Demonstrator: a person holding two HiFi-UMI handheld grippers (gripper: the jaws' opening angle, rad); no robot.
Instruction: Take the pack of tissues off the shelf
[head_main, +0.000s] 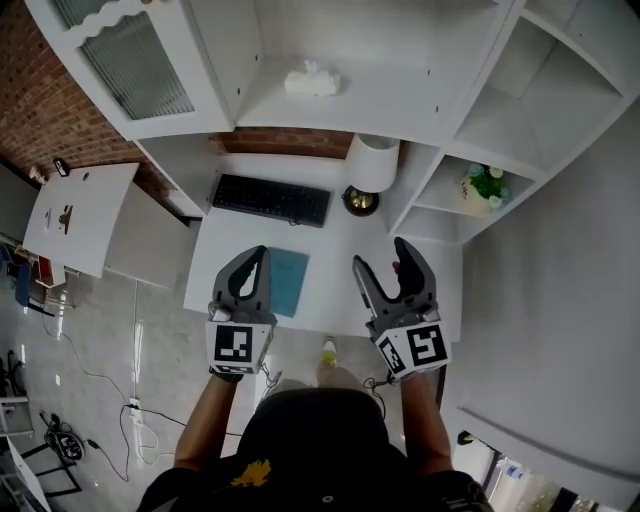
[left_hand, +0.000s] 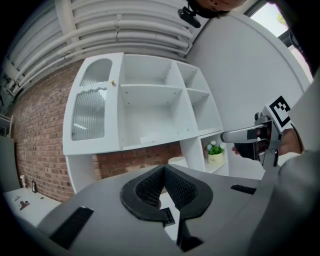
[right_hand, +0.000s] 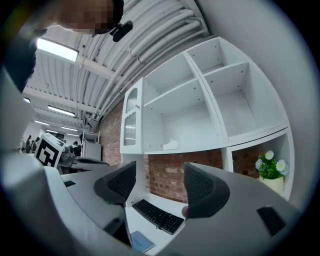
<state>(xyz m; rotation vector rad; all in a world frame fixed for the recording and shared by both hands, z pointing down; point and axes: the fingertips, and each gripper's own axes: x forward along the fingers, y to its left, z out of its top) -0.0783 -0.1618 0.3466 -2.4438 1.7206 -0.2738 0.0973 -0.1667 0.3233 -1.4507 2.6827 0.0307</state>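
The white pack of tissues (head_main: 311, 78) lies on the middle shelf of the white shelf unit (head_main: 400, 100), above the desk. It also shows small in the left gripper view as the pack of tissues (left_hand: 150, 139), and in the right gripper view as the pack of tissues (right_hand: 170, 145). My left gripper (head_main: 258, 255) is held over the desk's front, its jaws shut with nothing between them (left_hand: 163, 168). My right gripper (head_main: 381, 256) is level beside it, jaws open and empty (right_hand: 160, 181). Both are well below and short of the tissues.
On the white desk (head_main: 335, 245) lie a black keyboard (head_main: 271, 199) and a blue notebook (head_main: 287, 281), with a white-shaded lamp (head_main: 372, 163) behind them. A small potted plant (head_main: 485, 186) sits in the lower right shelf compartment. A glass-fronted door (head_main: 135, 62) closes the left compartment.
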